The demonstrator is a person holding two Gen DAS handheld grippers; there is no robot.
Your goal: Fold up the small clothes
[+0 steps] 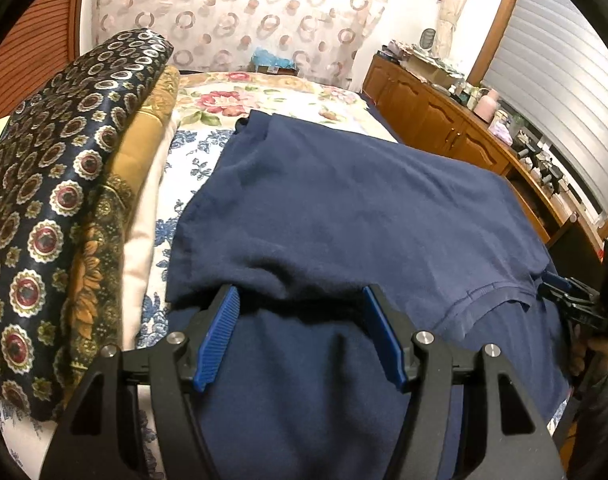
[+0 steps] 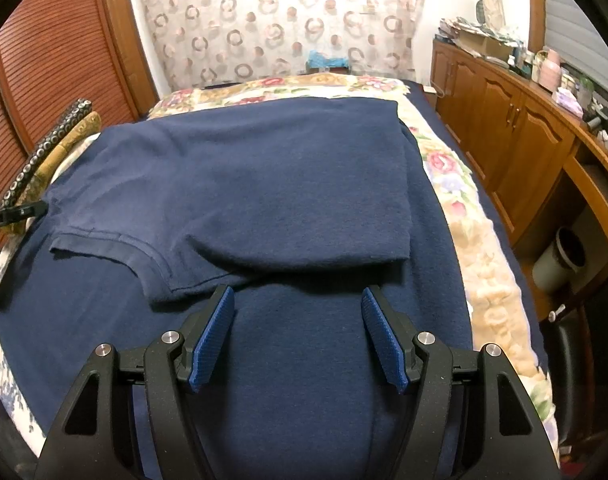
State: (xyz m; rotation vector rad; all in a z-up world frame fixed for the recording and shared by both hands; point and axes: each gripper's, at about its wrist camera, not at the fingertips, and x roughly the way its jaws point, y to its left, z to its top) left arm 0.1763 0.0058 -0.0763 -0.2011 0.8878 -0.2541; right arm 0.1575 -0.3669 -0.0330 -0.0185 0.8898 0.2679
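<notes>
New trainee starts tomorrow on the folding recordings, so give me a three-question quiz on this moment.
1. True or false: the left gripper pinches the navy shirt.
2. What lies left of the shirt? A) patterned cushion B) laundry basket C) open suitcase
3. What furniture stands to the right of the bed?

Key: 1 false, both grippers, the right gripper included, are open above the cloth. 2 A. 3 A wooden cabinet.
</notes>
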